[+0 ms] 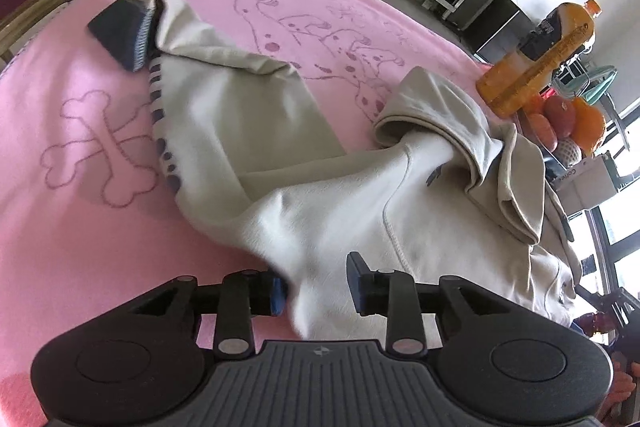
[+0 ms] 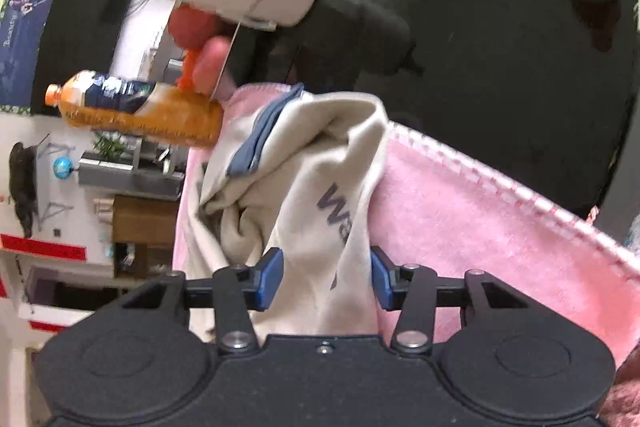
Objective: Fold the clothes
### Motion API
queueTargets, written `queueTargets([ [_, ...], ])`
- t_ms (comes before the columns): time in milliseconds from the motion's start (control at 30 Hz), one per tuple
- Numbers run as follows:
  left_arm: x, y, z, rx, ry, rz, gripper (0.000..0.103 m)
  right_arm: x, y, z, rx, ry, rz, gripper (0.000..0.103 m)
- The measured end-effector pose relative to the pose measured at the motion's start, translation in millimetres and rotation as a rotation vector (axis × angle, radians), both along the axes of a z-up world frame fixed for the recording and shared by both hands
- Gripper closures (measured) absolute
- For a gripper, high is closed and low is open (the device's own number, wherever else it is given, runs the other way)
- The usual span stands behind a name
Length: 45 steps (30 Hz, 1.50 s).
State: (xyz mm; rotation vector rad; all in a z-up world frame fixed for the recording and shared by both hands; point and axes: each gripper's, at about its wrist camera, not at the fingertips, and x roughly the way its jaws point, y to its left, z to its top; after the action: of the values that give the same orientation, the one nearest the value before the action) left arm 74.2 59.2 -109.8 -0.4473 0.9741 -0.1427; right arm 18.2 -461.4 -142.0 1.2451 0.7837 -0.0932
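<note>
While one cream cotton sweatshirt [image 1: 280, 155] sprawls across one fuzzy pink blanket [image 1: 80, 147], both grippers' jaws, left gripper [image 1: 316, 287] and right gripper [image 2: 325, 277], stand part-open around soft folds.

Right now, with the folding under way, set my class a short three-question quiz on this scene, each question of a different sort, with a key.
1. True or false: the cream sweatshirt lies on a green blanket.
2. What is next to the fruit? A kettle; B orange bottle; C lamp.
3. What is between the fingers of the right gripper?
Key: 1 false, the blanket is pink; 2 B; 3 the cream sweatshirt.
</note>
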Motion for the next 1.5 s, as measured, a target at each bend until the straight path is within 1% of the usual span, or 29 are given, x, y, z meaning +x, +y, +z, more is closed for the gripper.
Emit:
queueTargets([
  [133, 6, -5, -1, -0.015, -0.011, -0.016, 0.071, 4, 7, 1, 0.0, -0.007, 0.071, 0.058],
  [200, 8, -6, -1, -0.025, -0.018, -0.024, 0.071, 5, 10, 1, -0.018, -0.016, 0.063, 0.06],
  [233, 10, -7, -1, -0.032, -0.02, -0.024, 0.071, 6, 10, 1, -0.034, -0.024, 0.037, 0.06],
  [300, 12, -6, -3, -0.057, -0.019, -0.021, 0.074, 5, 10, -1, -0.035, -0.037, -0.027, 0.062],
  [333, 13, -6, -3, -0.071, -0.013, -0.023, 0.084, 4, 9, -2, -0.03, -0.042, -0.056, 0.064],
  [367, 13, -7, -4, -0.083, -0.004, -0.028, 0.099, 5, 10, -2, -0.041, -0.034, -0.066, 0.072],
  [400, 13, -7, -5, -0.096, 0.006, -0.032, 0.1, 6, 13, -1, -0.073, -0.014, -0.065, 0.085],
  [467, 13, -9, -5, -0.1, 0.013, -0.041, 0.1, 9, 18, 2, -0.157, 0.03, -0.054, 0.099],
  [500, 12, -11, -4, -0.091, 0.013, -0.041, 0.1, 9, 19, 3, -0.168, 0.031, -0.056, 0.1],
  [567, 13, -10, -2, -0.108, 0.026, -0.035, 0.1, 9, 19, 9, -0.189, 0.013, -0.06, 0.101],
  [600, 14, -8, 0, -0.135, 0.036, -0.03, 0.1, 9, 19, 13, -0.199, 0.004, -0.063, 0.101],
  [667, 17, -1, 10, -0.206, 0.056, -0.019, 0.1, 12, 22, 31, -0.168, -0.031, -0.075, 0.101],
  [700, 19, 1, 20, -0.229, 0.055, -0.011, 0.1, 13, 24, 40, -0.152, -0.049, -0.081, 0.101],
  [767, 26, 8, 52, -0.283, 0.03, 0.014, 0.101, 20, 30, 77, -0.13, -0.102, -0.078, 0.101],
  [833, 27, 20, 97, -0.363, -0.042, 0.041, 0.101, 27, 36, 115, -0.109, -0.156, -0.074, 0.101],
  [900, 14, 38, 153, -0.433, -0.166, 0.057, 0.103, 27, 43, 167, -0.121, -0.26, -0.067, 0.101],
  [933, 6, 48, 182, -0.465, -0.234, 0.064, 0.103, 22, 46, 196, -0.129, -0.326, -0.063, 0.101],
  [1000, -21, 67, 229, -0.514, -0.371, 0.074, 0.103, -5, 49, 244, -0.146, -0.447, -0.072, 0.101],
  [1067, -56, 85, 266, -0.532, -0.499, 0.1, 0.103, -33, 52, 291, -0.164, -0.568, -0.08, 0.101],
  [1100, -71, 92, 280, -0.538, -0.536, 0.116, 0.103, -47, 53, 314, -0.173, -0.629, -0.085, 0.101],
  [1167, -97, 103, 302, -0.559, -0.592, 0.133, 0.103, -62, 60, 342, -0.222, -0.621, -0.041, 0.101],
  [1233, -129, 111, 324, -0.583, -0.683, 0.129, 0.103, -85, 66, 363, -0.191, -0.688, -0.006, 0.101],
  [1267, -146, 113, 333, -0.578, -0.738, 0.129, 0.103, -98, 70, 372, -0.187, -0.743, 0.001, 0.101],
  [1300, -161, 114, 340, -0.541, -0.783, 0.136, 0.103, -114, 74, 380, -0.198, -0.81, 0.0, 0.101],
  [1333, -168, 112, 345, -0.49, -0.778, 0.146, 0.103, -126, 78, 384, -0.224, -0.854, 0.001, 0.101],
  [1367, -168, 113, 348, -0.466, -0.734, 0.152, 0.103, -131, 84, 386, -0.26, -0.863, 0.011, 0.101],
  [1400, -168, 117, 348, -0.475, -0.694, 0.154, 0.103, -133, 88, 387, -0.275, -0.835, 0.029, 0.101],
  [1433, -170, 121, 347, -0.492, -0.676, 0.154, 0.103, -134, 90, 387, -0.259, -0.823, 0.044, 0.101],
  [1500, -176, 128, 348, -0.517, -0.689, 0.151, 0.103, -141, 90, 390, -0.243, -0.852, 0.058, 0.101],
])
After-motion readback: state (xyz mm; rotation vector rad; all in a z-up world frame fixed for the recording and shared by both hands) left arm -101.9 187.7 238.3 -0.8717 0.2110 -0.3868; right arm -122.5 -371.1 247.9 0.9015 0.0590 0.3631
